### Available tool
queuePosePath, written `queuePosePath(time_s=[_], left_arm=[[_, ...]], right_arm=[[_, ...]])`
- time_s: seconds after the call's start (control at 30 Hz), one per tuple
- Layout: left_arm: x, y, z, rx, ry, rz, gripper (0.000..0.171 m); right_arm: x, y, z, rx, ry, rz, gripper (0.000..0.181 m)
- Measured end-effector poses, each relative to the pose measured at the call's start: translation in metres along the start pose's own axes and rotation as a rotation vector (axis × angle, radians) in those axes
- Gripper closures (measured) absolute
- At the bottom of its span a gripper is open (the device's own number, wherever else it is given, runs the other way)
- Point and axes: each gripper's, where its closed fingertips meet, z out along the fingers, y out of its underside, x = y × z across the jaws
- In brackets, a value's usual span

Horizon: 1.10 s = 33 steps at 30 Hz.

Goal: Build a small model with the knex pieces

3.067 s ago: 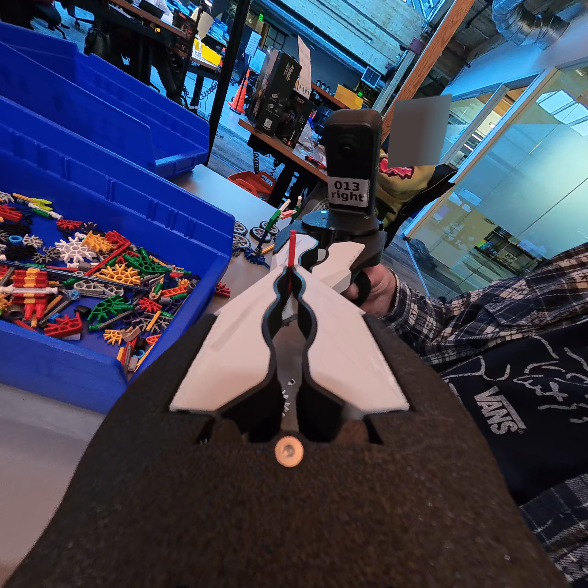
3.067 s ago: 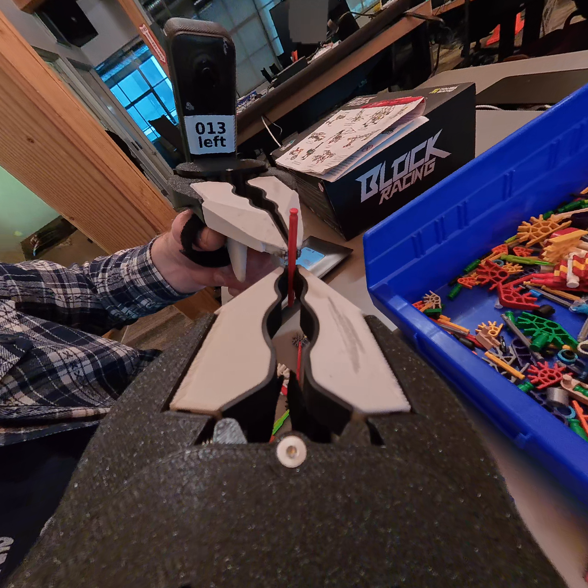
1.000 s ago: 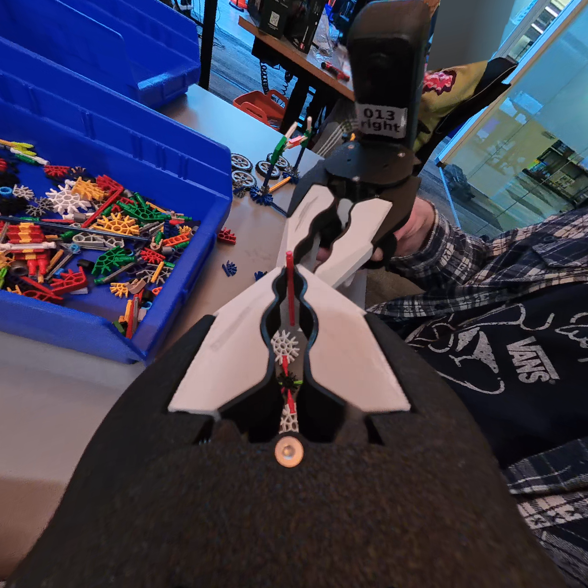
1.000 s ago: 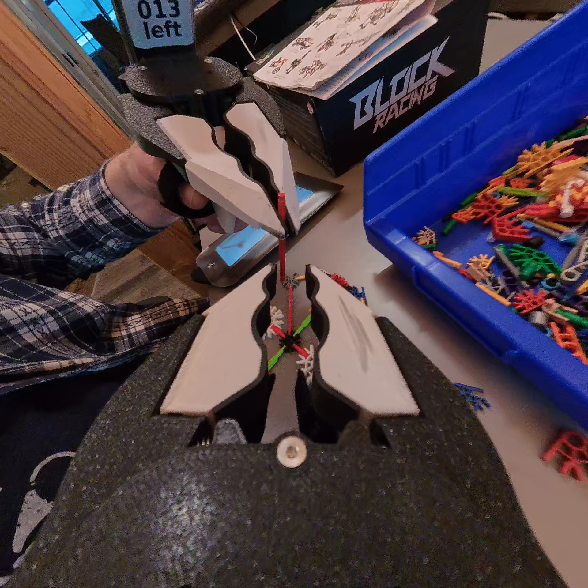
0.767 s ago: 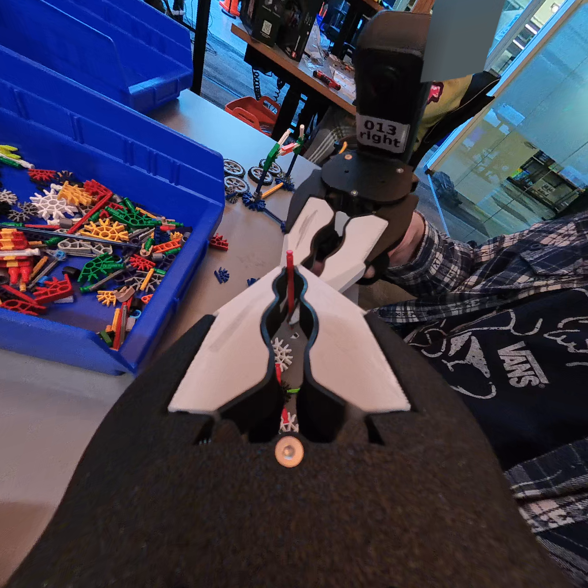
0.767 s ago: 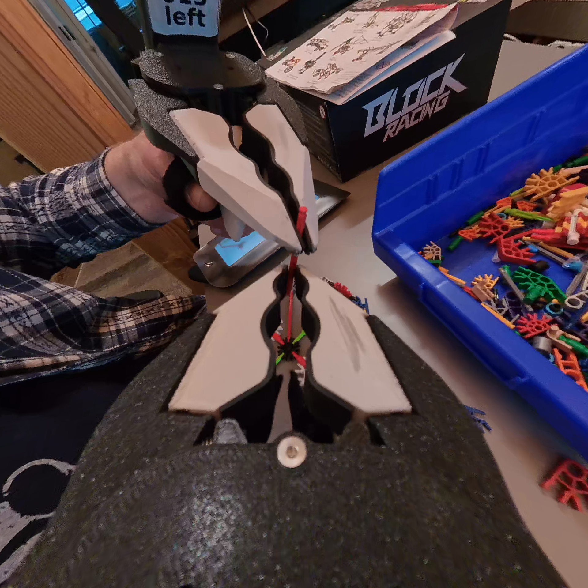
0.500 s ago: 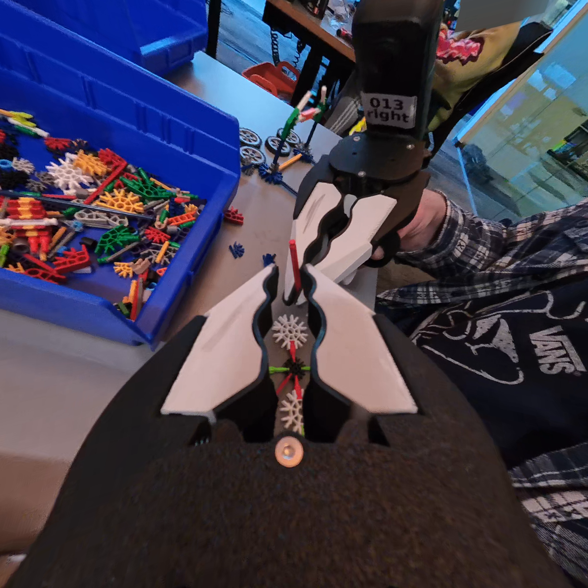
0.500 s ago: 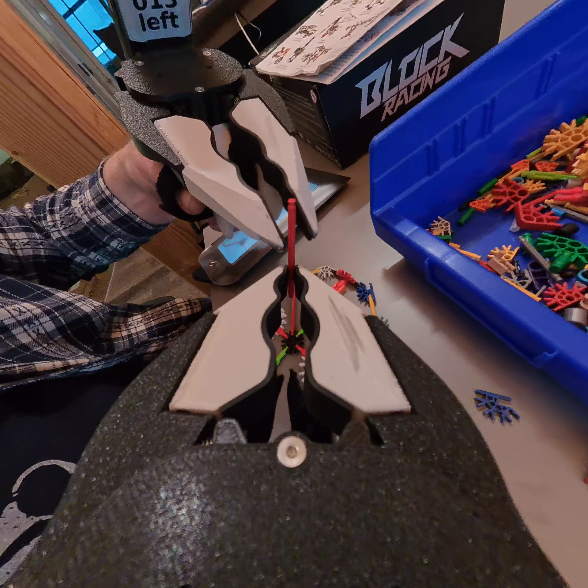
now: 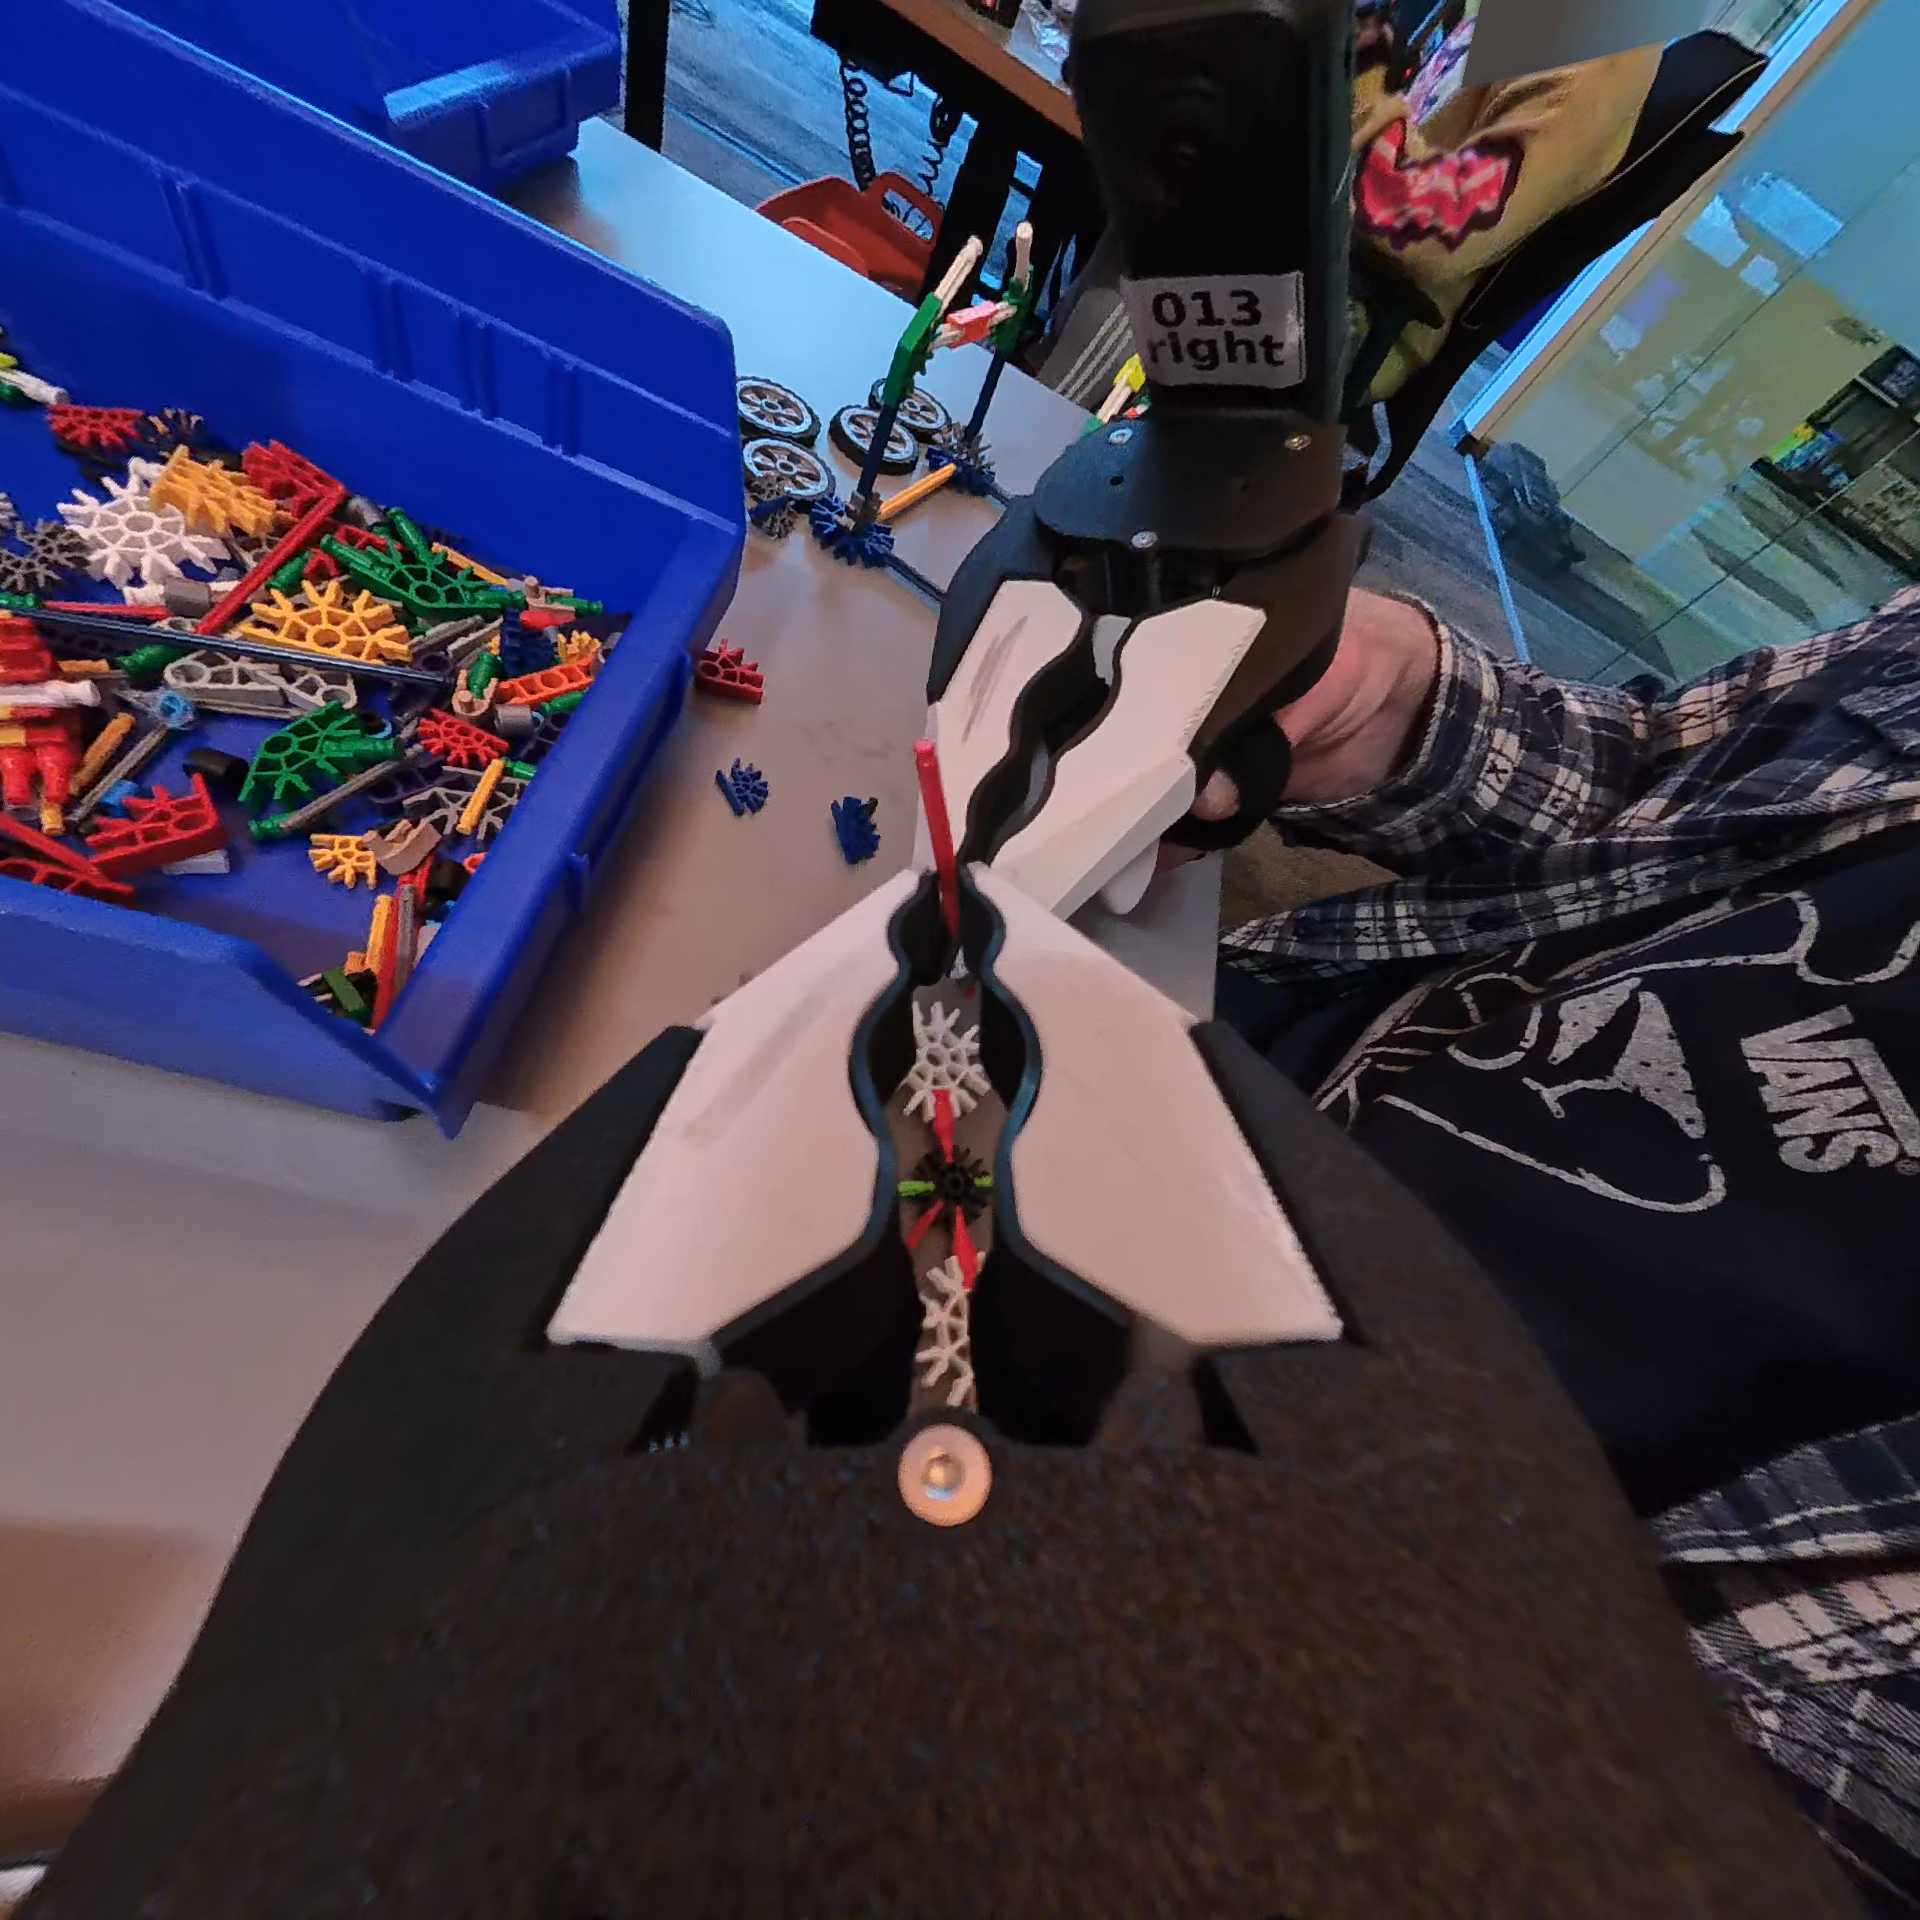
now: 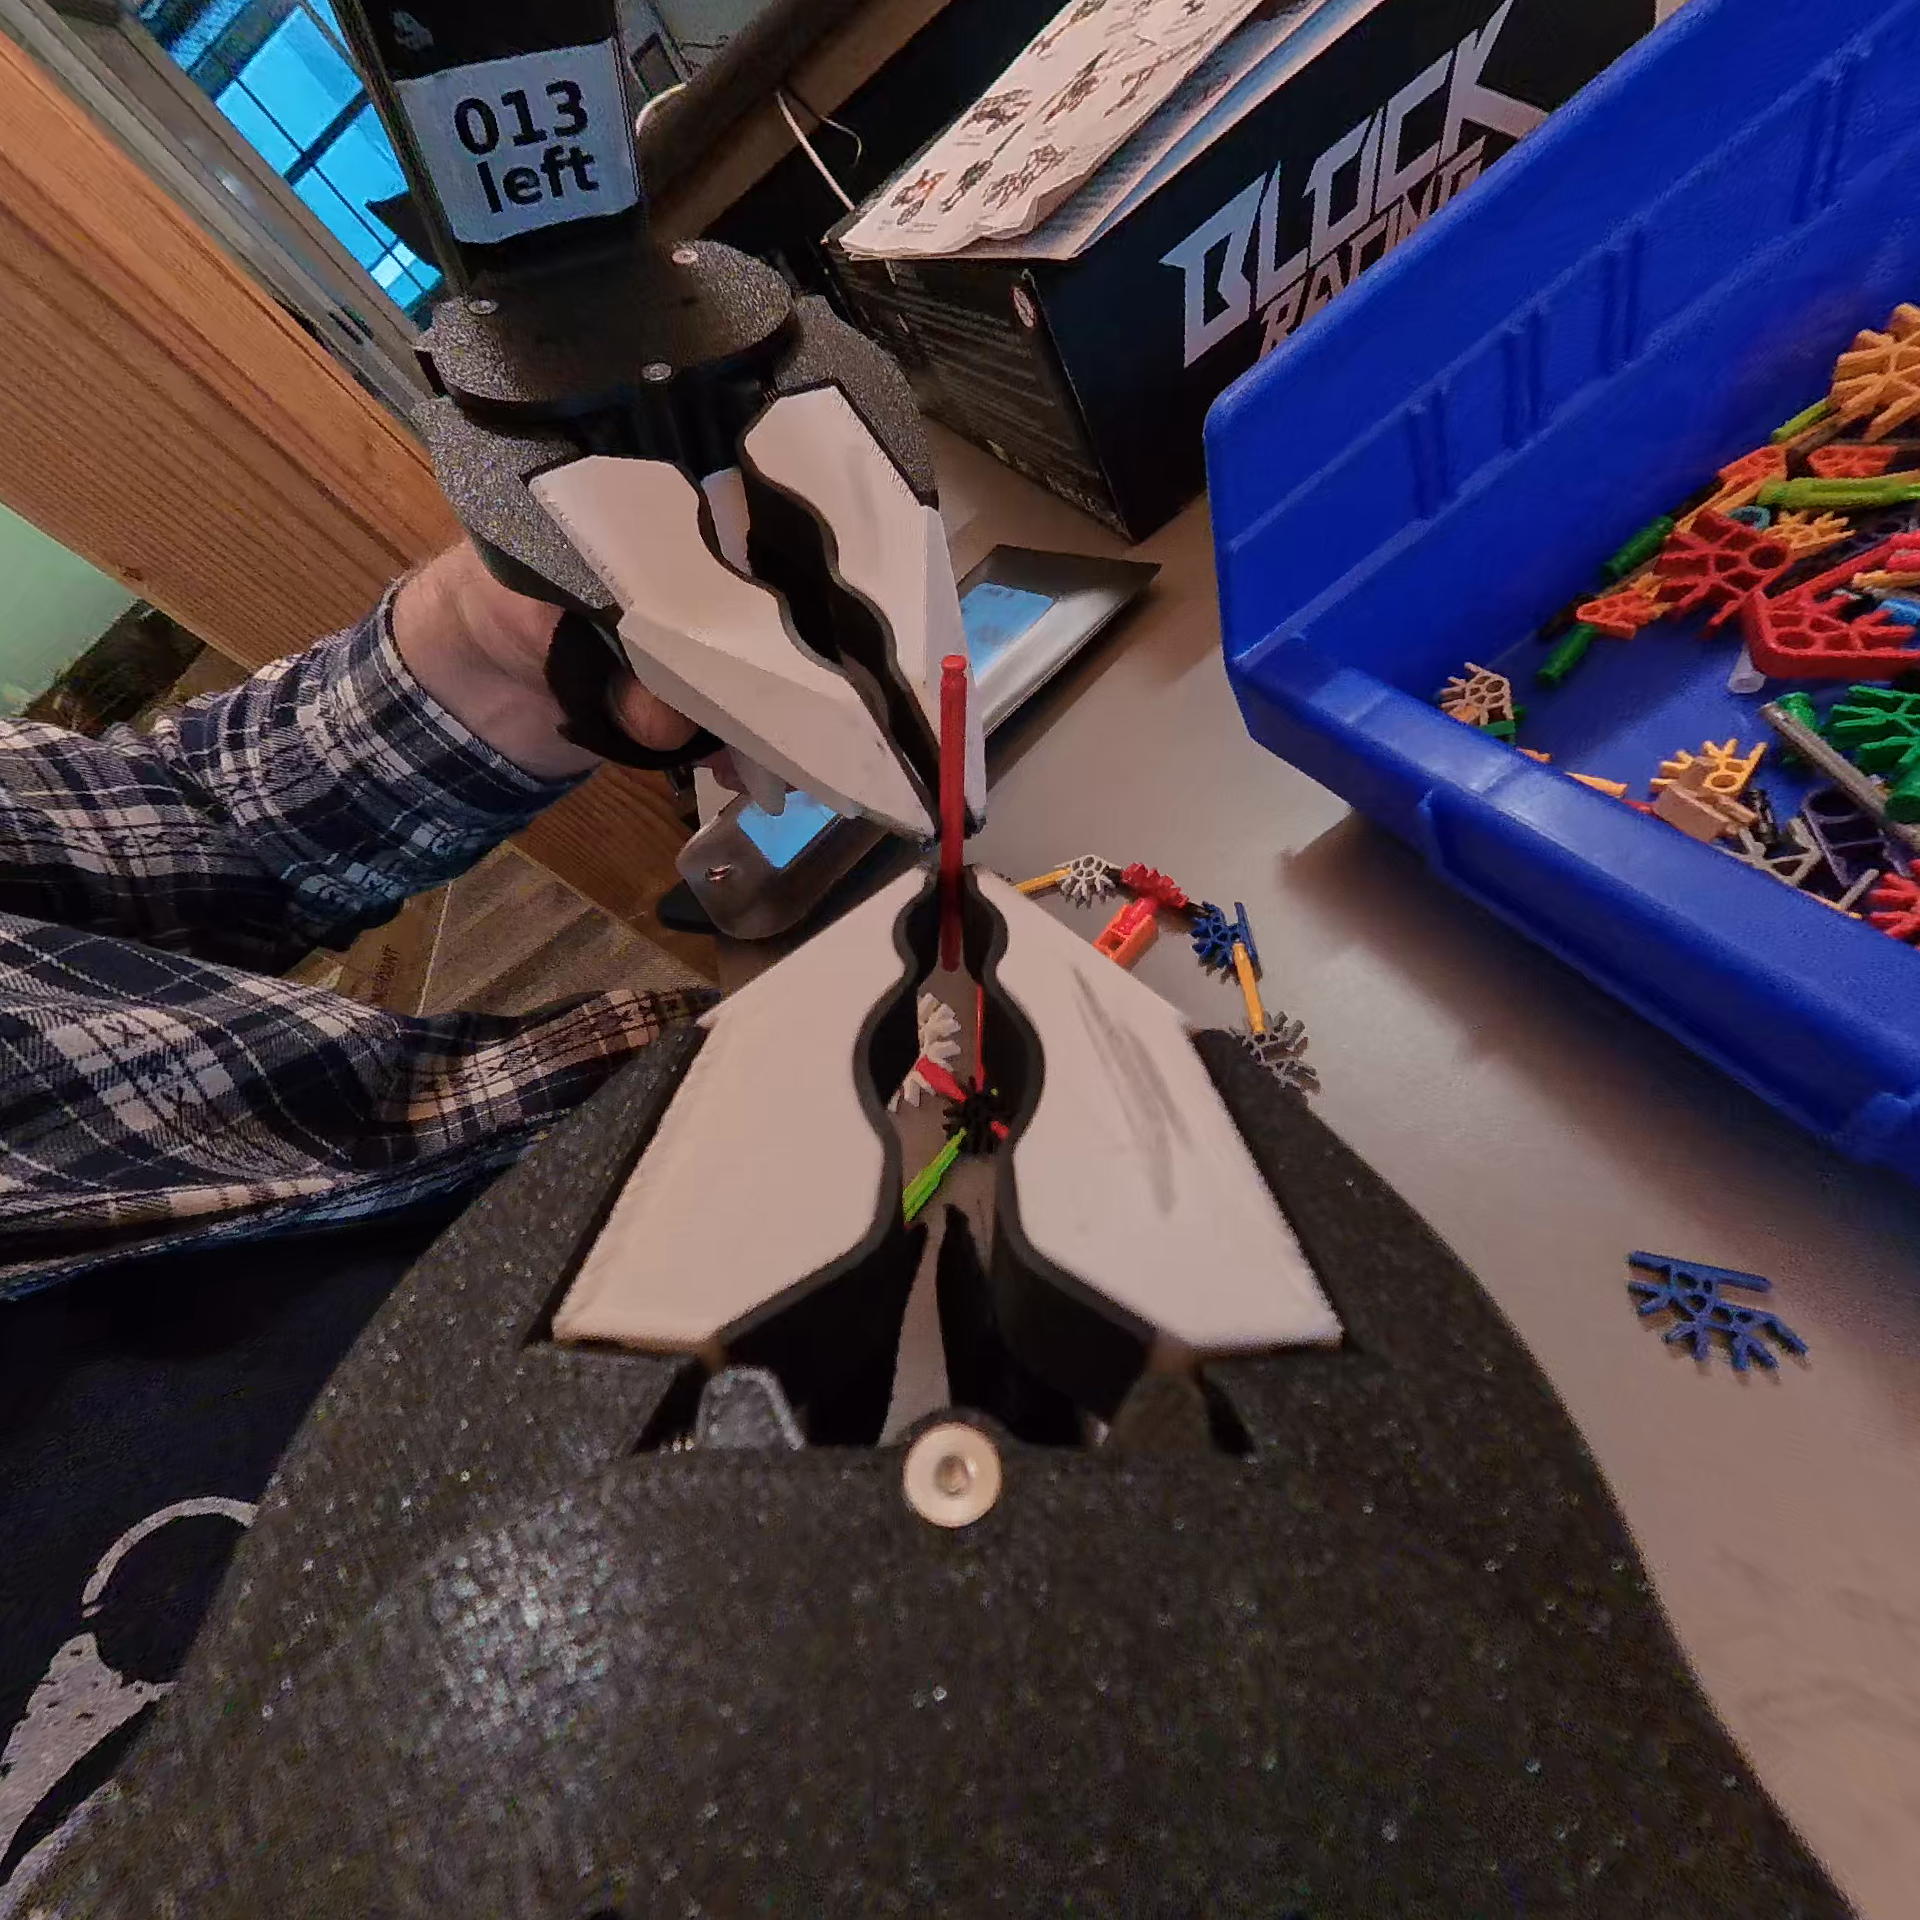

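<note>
A thin red rod (image 9: pixel 930 800) stands upright between both grippers. My left gripper (image 9: pixel 943 883) is shut on it, and so is my right gripper (image 10: pixel 951 883). The two sets of white fingertips meet nose to nose on the rod over the table's near edge. The right gripper (image 9: pixel 971 852) shows just beyond my left one, and the left gripper (image 10: pixel 951 821) just beyond my right one. Below the grip the rod (image 10: pixel 951 727) joins a small assembly: a black hub (image 9: pixel 956 1184) with short red and green rods and two white snowflake connectors (image 9: pixel 943 1060). The hub also shows in the right wrist view (image 10: pixel 975 1117).
A blue bin (image 9: pixel 623 727) (image 10: pixel 1610 883) full of mixed coloured construction pieces sits beside the grippers. Loose blue connectors (image 9: pixel 743 784) (image 10: pixel 1704 1320), a short chain of pieces (image 10: pixel 1174 914) and a wheeled model (image 9: pixel 883 436) lie on the grey table. A black box (image 10: pixel 1247 260) with a booklet stands behind. My two grippers' fingertips are within a few centimetres of each other. The black hub (image 9: pixel 956 1184) is about 8 cm from my right fingertips. It is also in sight in the right wrist view (image 10: pixel 971 1103).
Half a second ago my left gripper was open around the rod while the right held it. Now the left has shut on the rod too. Earlier the grippers took turns holding it.
</note>
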Motion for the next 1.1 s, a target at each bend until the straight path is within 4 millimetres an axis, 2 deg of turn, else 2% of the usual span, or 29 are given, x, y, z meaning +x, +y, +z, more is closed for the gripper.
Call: queuePosePath(time_s=[0.3, 0.43, 0.63, 0.77, 0.93, 1.1], left_arm=[[0.005, -0.004, 0.001, 0.002, 0.017, 0.015, 0.161], [0.003, -0.005, 0.002, 0.002, 0.003, 0.029, 0.169], [0.002, -0.003, 0.005, -0.01, -0.019, 0.044, 0.17], [-0.002, -0.006, 0.003, -0.005, -0.052, 0.021, 0.17], [-0.007, 0.015, 0.008, -0.093, -0.094, -0.08, 0.17], [-0.011, 0.045, 0.02, -0.22, -0.139, -0.155, 0.17]], right_arm=[[-0.001, 0.0, -0.001, -0.005, -0.012, 0.009, 0.179], [-0.002, 0.0, -0.001, -0.008, -0.02, 0.007, 0.179], [0.001, 0.003, -0.001, -0.024, 0.003, -0.013, 0.179], [0.004, 0.007, -0.006, -0.043, 0.024, -0.003, 0.161], [0.023, 0.017, -0.021, -0.065, 0.118, -0.018, 0.162], [0.029, 0.032, -0.021, -0.102, 0.156, -0.04, 0.165]])
